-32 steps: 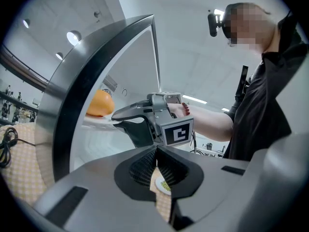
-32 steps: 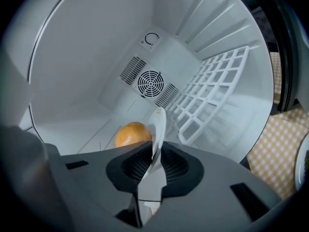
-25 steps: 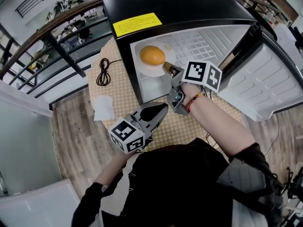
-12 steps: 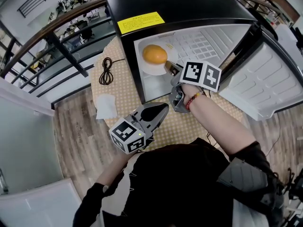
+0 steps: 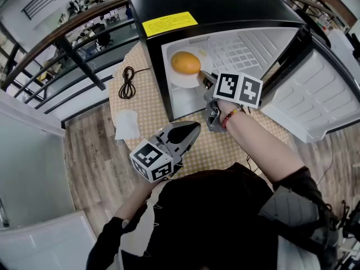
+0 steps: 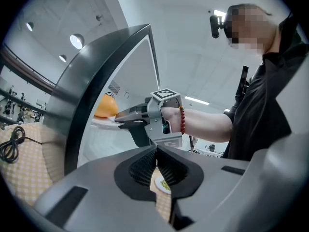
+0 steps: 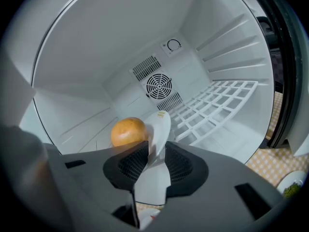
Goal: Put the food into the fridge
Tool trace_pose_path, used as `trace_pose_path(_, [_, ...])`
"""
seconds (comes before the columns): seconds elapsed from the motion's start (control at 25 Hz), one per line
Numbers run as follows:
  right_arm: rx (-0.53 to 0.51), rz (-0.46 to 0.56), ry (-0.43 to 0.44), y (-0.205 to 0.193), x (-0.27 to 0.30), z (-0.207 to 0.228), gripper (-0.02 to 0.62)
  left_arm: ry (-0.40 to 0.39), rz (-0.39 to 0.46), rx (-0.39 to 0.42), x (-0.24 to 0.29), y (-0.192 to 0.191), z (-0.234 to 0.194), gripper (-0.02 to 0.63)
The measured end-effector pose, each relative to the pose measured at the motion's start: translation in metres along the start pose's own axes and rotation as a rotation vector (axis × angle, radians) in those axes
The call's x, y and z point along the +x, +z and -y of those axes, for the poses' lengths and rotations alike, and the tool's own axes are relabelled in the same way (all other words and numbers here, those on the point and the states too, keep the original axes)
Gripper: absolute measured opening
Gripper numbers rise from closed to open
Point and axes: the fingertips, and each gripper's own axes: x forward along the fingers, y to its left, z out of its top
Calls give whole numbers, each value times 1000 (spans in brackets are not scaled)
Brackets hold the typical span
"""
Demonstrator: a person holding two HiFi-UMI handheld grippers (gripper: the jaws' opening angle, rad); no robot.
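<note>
Now the right gripper (image 7: 155, 151) reaches into the open fridge (image 5: 225, 4). Its jaws have just been opening. They stand a little way apart. The edge of the white plate (image 7: 160, 124) is between them, but they do not look like they squeeze it any more. One pad seems to touch the edge, and there is a small gap at the other pad.

The orange (image 7: 128, 132) sits on the plate, just past the tips of the jaws and a bit to one side. Beyond the jaws is the wire shelf (image 7: 217, 100). So the food is already inside the fridge. I cannot tell if the plate lies flat on something.

The left gripper (image 6: 155, 151) waits outside the fridge, above the counter (image 5: 146, 111). Its jaws are closed tight, with nothing in them.

What could go wrong? The plate's edge is between the right jaws. If the gripper pulls back crooked, a pad could catch the edge and drag the plate out. The plate could also tip, and then the round orange would roll off. If the plate is not resting on something firm, letting go could make it drop. The fridge door (image 5: 315, 94) is wide open too, so it still has to be closed.
</note>
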Motion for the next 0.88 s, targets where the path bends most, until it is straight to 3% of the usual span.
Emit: trace_pose_path(0.88, [-104,21,-53,1,-2,4,118,-5,0,8,-6,-2,5,15])
